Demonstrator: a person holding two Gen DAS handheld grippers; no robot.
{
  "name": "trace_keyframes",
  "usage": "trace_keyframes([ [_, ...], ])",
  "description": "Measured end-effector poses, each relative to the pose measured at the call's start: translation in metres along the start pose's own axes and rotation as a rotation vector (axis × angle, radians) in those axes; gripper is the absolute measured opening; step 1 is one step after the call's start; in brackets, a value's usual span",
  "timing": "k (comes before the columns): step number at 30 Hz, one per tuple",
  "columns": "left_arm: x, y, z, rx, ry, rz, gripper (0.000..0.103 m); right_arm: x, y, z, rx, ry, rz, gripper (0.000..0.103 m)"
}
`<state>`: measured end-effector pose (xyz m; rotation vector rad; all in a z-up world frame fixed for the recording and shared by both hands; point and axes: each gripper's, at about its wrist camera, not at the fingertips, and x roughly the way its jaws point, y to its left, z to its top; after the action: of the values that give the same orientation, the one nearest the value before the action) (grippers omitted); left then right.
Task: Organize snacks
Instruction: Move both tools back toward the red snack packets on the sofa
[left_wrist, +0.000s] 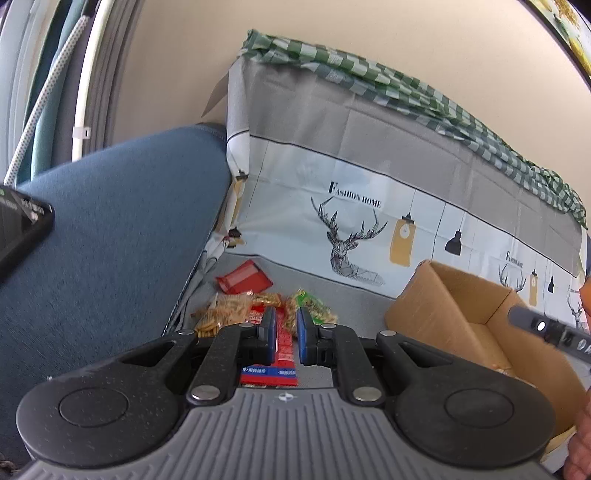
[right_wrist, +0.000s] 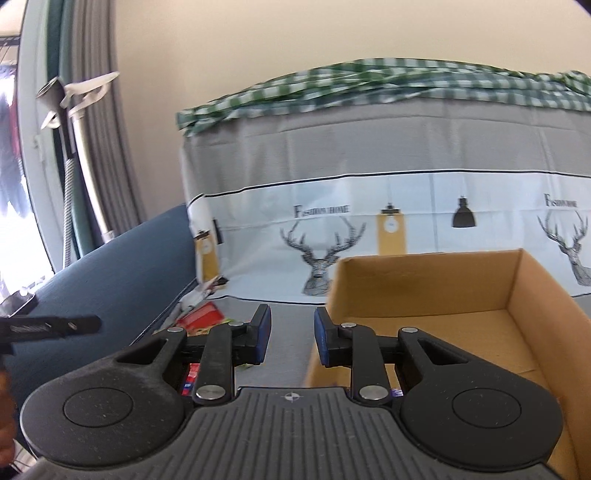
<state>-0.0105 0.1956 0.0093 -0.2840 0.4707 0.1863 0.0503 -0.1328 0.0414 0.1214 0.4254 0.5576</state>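
Several snack packets lie in a pile on the grey seat cover (left_wrist: 354, 295): a red pack (left_wrist: 243, 277), golden cracker bags (left_wrist: 229, 310), a green bag (left_wrist: 314, 306) and a long red packet (left_wrist: 284, 343). My left gripper (left_wrist: 287, 332) hovers over the pile with its jaws almost together. The long red packet shows face up in the narrow gap and seems to lie flat beneath. My right gripper (right_wrist: 291, 332) stands open and empty at the near left corner of the open cardboard box (right_wrist: 424, 291). That box (left_wrist: 461, 314) sits to the right of the pile.
A blue sofa arm (left_wrist: 110, 229) rises to the left, with a dark phone (left_wrist: 22, 221) on it. Behind stands a deer-print cover (left_wrist: 351, 229) topped by a green checked cloth (left_wrist: 406, 88). A hand (left_wrist: 580, 443) shows at the right edge.
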Motion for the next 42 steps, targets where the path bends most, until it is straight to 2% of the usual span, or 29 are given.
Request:
trace_keyframes([
  [10,0.025,0.011,-0.006,-0.039,0.017,-0.026,0.012,0.012,0.048,-0.016,-0.064,-0.008,0.09,0.019],
  [15,0.03,0.03,-0.004,-0.117,0.012,-0.019,0.012,0.019,0.075,-0.028,-0.102,-0.002,0.16,0.018],
  [20,0.027,0.049,-0.001,-0.195,-0.008,-0.022,0.012,0.037,0.092,-0.044,-0.119,0.027,0.196,0.017],
  [28,0.029,0.051,-0.001,-0.213,-0.023,-0.032,0.012,0.079,0.116,-0.068,-0.13,0.125,0.221,0.018],
  [30,0.031,0.052,-0.001,-0.219,-0.024,-0.034,0.012,0.09,0.121,-0.074,-0.146,0.133,0.215,0.024],
  [32,0.031,0.053,-0.001,-0.22,-0.027,-0.041,0.012,0.101,0.125,-0.079,-0.16,0.148,0.195,0.051],
  [34,0.03,0.053,-0.001,-0.211,-0.032,-0.044,0.012,0.114,0.127,-0.083,-0.156,0.153,0.171,0.06],
  [37,0.029,0.054,-0.001,-0.202,-0.042,-0.039,0.012,0.136,0.131,-0.085,-0.158,0.171,0.149,0.071],
  [40,0.033,0.051,-0.001,-0.184,-0.043,-0.023,0.013,0.157,0.134,-0.088,-0.162,0.18,0.118,0.076],
  [42,0.037,0.049,-0.002,-0.168,-0.036,-0.01,0.019,0.171,0.129,-0.09,-0.161,0.197,0.093,0.08],
])
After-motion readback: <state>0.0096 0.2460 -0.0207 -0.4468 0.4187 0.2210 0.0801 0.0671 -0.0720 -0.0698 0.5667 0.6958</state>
